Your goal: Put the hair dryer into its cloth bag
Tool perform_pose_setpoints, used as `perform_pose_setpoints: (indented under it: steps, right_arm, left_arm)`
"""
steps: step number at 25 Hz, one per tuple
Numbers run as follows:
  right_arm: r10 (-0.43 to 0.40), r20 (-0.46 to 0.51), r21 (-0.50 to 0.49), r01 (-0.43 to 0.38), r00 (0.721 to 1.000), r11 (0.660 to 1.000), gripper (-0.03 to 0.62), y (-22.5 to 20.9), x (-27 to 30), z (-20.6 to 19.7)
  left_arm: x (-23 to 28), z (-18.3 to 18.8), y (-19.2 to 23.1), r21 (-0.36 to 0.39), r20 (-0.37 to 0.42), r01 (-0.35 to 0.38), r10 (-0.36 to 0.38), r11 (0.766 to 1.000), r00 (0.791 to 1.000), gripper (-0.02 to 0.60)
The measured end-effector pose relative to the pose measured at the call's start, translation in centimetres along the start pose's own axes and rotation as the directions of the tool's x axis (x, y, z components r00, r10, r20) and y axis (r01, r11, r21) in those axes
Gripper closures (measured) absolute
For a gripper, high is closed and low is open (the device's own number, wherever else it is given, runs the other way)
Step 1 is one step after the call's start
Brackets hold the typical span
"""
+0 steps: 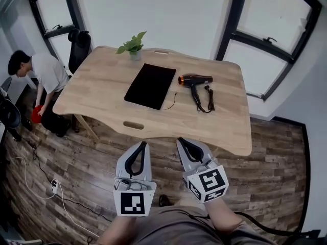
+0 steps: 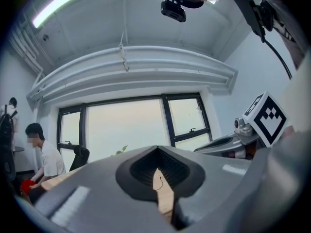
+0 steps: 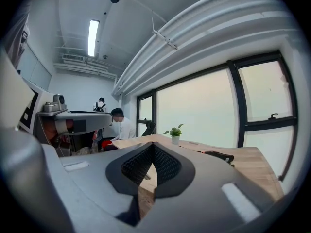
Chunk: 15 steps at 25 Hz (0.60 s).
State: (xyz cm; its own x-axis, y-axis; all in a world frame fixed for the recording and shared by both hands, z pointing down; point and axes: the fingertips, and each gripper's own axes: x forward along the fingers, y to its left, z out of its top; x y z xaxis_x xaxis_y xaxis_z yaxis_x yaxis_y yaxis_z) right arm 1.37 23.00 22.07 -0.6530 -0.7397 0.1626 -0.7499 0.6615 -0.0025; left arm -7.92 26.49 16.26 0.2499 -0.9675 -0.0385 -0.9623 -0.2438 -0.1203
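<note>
Black cloth bag (image 1: pixel 150 85) lies flat at eleven o'clock, hair dryer (image 1: pixel 195 79) at one; left gripper (image 1: pixel 143 143) and right gripper (image 1: pixel 180 140), jaws pressed together, may snag its loose cord (image 1: pixel 203 101).

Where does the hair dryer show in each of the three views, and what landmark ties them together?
Head view: hair dryer lies on the table's right half, right of the black bag.
Left gripper view: not in it.
Right gripper view: hair dryer lies right of centre, on the table.
Shared landmark: the potted plant at the table's far edge, seen in all three.
</note>
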Motion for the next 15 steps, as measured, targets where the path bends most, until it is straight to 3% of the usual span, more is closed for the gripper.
perform_pose_setpoints:
  steps: [8,15]
  right_arm:
    - [-0.024,-0.068,0.053,0.028,0.997,0.998,0.568,-3.2,3.6,-2.8]
    - [-0.015,-0.067,0.064,0.019,0.998,0.998,0.568,-7.1,9.8,-3.4]
  left_arm:
    - [5.0,-3.7,1.1,-0.086,-0.074,0.045,-0.052,0.995,0.996,0.581]
    - [11.5,-5.1,2.9,-0.033,-0.063,0.061,-0.063,0.998,0.996,0.581]
